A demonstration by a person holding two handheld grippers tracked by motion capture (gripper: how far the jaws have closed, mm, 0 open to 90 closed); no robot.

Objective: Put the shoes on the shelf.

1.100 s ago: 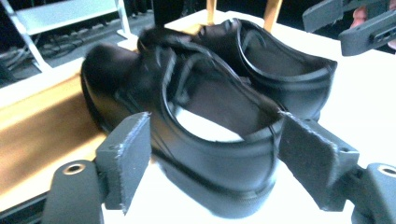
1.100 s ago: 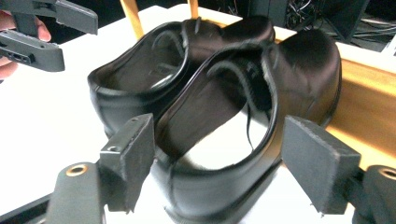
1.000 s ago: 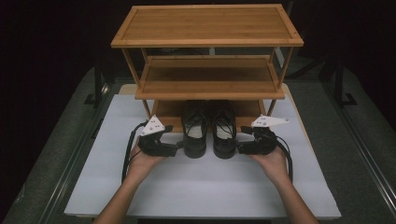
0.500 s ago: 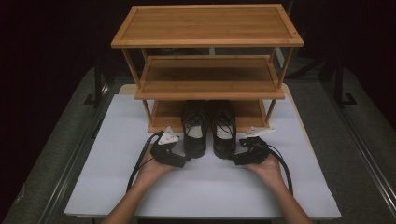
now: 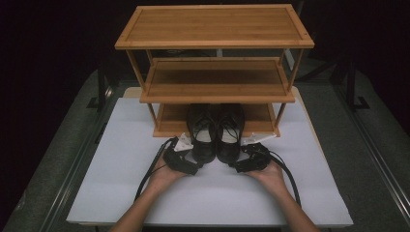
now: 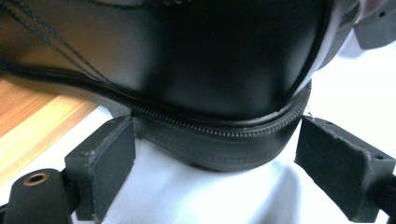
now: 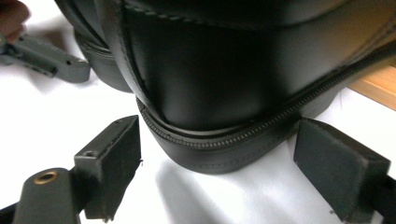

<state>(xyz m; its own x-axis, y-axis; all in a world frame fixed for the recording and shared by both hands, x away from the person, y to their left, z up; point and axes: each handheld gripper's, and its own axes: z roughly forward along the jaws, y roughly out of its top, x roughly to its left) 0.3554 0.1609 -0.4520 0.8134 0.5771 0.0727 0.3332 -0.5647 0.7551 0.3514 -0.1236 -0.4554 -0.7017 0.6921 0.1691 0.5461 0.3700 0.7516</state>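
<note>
Pair of black leather lace-up shoes sits side by side on the bottom tier of a three-tier bamboo shoe rack (image 5: 212,46), heels poking out over the near edge onto the white sheet covering the bench (image 5: 116,193).

Left black shoe (image 5: 202,133) is heel-near; the left gripper (image 5: 193,164) sits just at its heel, low on the bench, angled in from the near left. In the left gripper view the heel (image 6: 224,79) bulges between the two black foam pads (image 6: 105,161). The jaws have just been opening and stand wide apart. Left pad is close beside the sole rim, right pad clear of it; neither is pressing.

Right black shoe (image 5: 230,131) touches or nearly touches its partner. The right gripper (image 5: 238,164) is at its heel from the near right. In the right gripper view the heel (image 7: 219,93) sits between the pads (image 7: 112,158). These jaws have also just been opening; there are gaps on both sides and no grip. The other gripper's grey plate shows far left in that view.

Both hands rest on the bench behind their grippers, with black cables looping outward. Rack posts stand either side of the shoes. Upper tiers are bare wood.
</note>
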